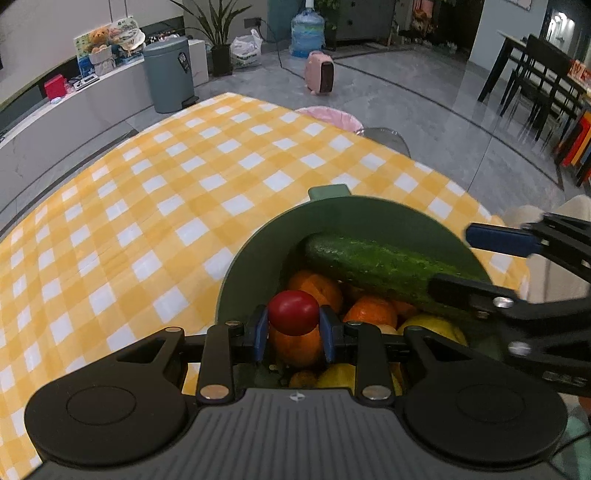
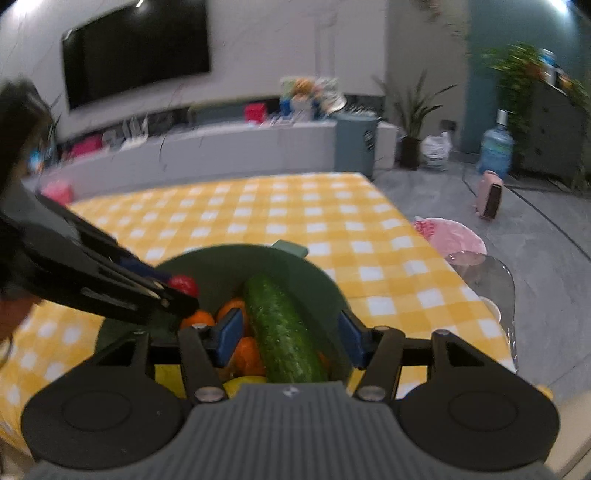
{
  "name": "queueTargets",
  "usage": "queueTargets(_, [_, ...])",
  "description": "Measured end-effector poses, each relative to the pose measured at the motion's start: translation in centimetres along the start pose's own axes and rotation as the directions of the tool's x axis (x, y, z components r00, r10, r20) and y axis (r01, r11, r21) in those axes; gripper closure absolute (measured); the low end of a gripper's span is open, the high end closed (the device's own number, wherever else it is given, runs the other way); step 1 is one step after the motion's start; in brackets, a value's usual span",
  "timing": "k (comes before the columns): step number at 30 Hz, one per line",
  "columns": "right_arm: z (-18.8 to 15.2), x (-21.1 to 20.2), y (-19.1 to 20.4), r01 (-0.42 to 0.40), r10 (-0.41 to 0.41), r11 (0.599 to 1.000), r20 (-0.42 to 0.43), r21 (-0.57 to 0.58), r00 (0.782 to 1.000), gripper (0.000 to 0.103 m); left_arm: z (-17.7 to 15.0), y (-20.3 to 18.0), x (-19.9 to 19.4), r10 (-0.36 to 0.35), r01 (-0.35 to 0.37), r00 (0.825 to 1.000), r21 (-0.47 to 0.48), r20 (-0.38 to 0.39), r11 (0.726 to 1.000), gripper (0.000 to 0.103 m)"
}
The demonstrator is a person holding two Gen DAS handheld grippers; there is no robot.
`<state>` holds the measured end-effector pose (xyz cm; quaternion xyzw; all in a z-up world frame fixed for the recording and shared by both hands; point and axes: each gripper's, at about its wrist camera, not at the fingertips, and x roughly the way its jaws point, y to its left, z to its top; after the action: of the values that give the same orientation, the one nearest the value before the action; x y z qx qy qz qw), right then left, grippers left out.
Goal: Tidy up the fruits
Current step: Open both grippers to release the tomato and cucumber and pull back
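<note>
A green bowl (image 1: 258, 258) sits on the yellow checked tablecloth (image 1: 166, 184). It holds oranges (image 1: 371, 312), lemons (image 1: 432, 326) and a cucumber (image 1: 373, 267) leaning on its far rim. My left gripper (image 1: 293, 326) is shut on a small red tomato (image 1: 293, 312) and holds it just above the oranges in the bowl. My right gripper (image 2: 290, 334) is open, its blue pads either side of the cucumber (image 2: 284, 332) without touching it. The bowl (image 2: 314, 273) and the tomato (image 2: 183, 285) also show in the right wrist view.
The table edge runs close behind and to the right of the bowl. A pink-cushioned clear chair (image 2: 454, 240) stands by that edge. A grey bin (image 1: 170, 74), a water jug (image 1: 307, 33) and a pink heater (image 1: 320, 72) stand on the floor beyond.
</note>
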<state>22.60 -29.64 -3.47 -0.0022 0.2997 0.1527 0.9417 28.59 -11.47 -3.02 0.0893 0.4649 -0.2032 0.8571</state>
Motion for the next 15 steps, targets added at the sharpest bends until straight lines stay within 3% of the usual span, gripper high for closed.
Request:
queueTargets(6, [-0.5,-0.3,-1.1,-0.002,-0.001,0.999,0.065,0.054,0.998,0.048,0.4,-0.3,1.7,0.036,-0.035,0.999,0.017,-0.03,0.999,0.07])
queueTargets(11, [-0.9,0.4,-1.3,-0.005,0.002,0.999,0.058,0.049,0.998,0.048,0.6,-1.1,2.2,0.083,-0.081,0.996,0.062,-0.033,0.995,0.07])
queueTargets(15, [-1.1,0.6,-1.4,-0.008,0.006,0.999,0.057,0.042,0.998,0.048,0.5,-1.4,2.3,0.108,-0.105,0.994,0.078,-0.032,0.991,0.063])
